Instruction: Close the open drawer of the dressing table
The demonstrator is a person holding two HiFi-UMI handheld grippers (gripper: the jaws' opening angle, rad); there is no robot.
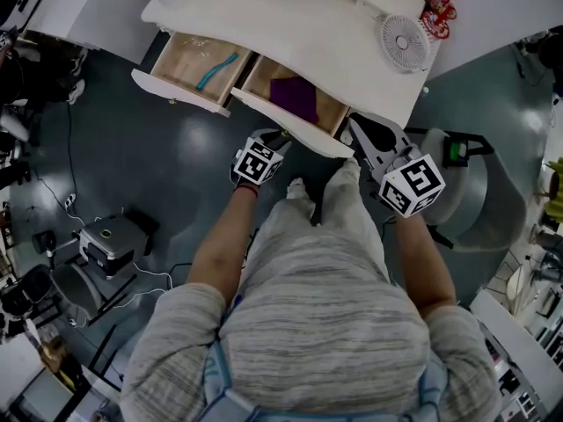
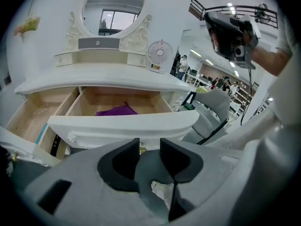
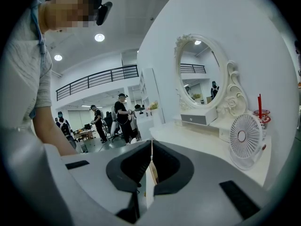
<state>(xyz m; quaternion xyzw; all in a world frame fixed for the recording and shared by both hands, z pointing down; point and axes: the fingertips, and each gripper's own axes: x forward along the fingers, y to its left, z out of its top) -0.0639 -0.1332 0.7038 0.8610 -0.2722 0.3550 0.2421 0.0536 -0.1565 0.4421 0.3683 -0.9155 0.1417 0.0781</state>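
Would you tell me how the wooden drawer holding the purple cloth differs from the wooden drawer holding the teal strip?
Contents: the white-fronted wooden cloth drawer holds a purple cloth; the white-fronted wooden strip drawer holds a slim teal strip. Position: the cloth drawer sits straight ahead of the left tongs, whose jaws stand apart and empty; the strip drawer lies off to one side. Both are pulled out, with pale wood insides.

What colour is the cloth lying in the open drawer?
Purple. The cloth shows best in the head view.
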